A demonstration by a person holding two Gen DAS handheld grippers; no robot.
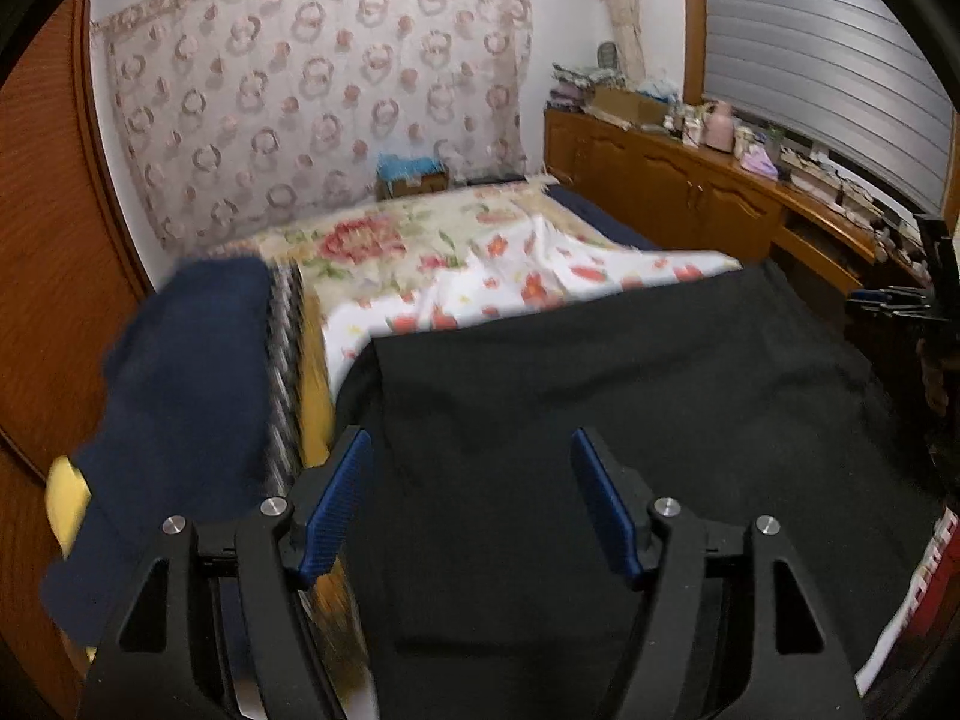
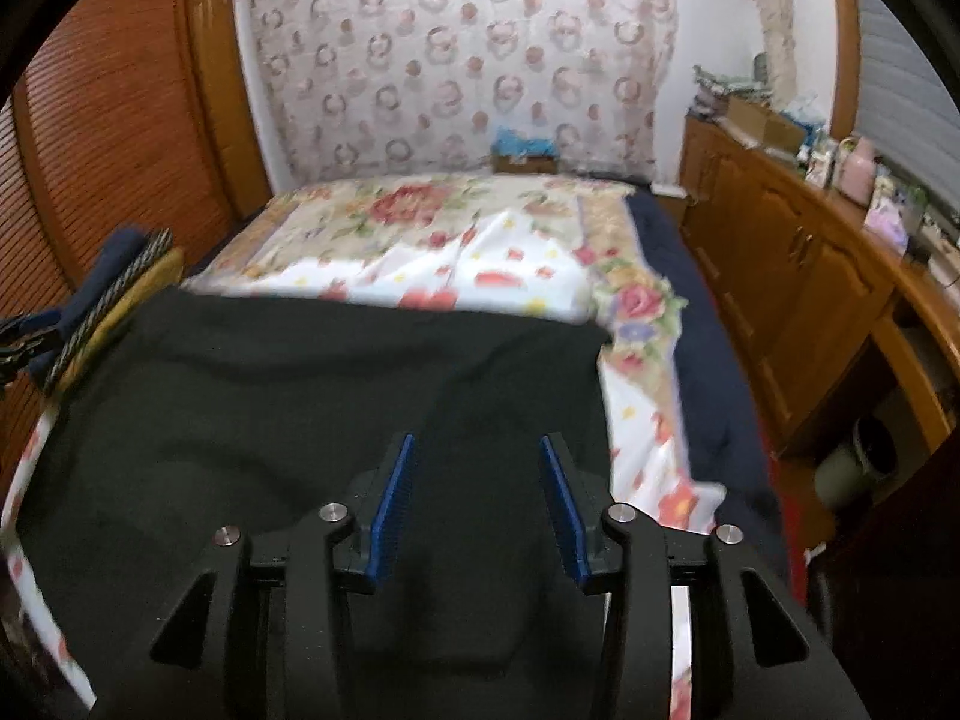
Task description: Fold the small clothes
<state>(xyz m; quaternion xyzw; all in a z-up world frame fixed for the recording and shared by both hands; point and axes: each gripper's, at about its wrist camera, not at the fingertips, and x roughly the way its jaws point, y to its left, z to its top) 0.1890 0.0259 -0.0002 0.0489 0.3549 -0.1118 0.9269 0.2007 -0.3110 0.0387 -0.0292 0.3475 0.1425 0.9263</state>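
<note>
A black garment [image 1: 600,390] is spread flat across the near end of the bed [image 2: 420,228]. Both the left claw [image 1: 471,501] and right claw [image 2: 474,504] are held open, empty, above it. The fabric is judged soft, light, limp; its near-edge corners are best gripped.

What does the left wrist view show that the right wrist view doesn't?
Left wrist only: the left tongs, open over the black garment, the navy cloth filling the left side with yellow cloth beneath it, and the window shutter.

Right wrist only: the right tongs, open over the garment's right part, the bed's right edge with its navy sheet, and a pot on the floor.

Both: the black garment lying flat, the floral sheet, the patterned curtain and the wooden cabinet.
</note>
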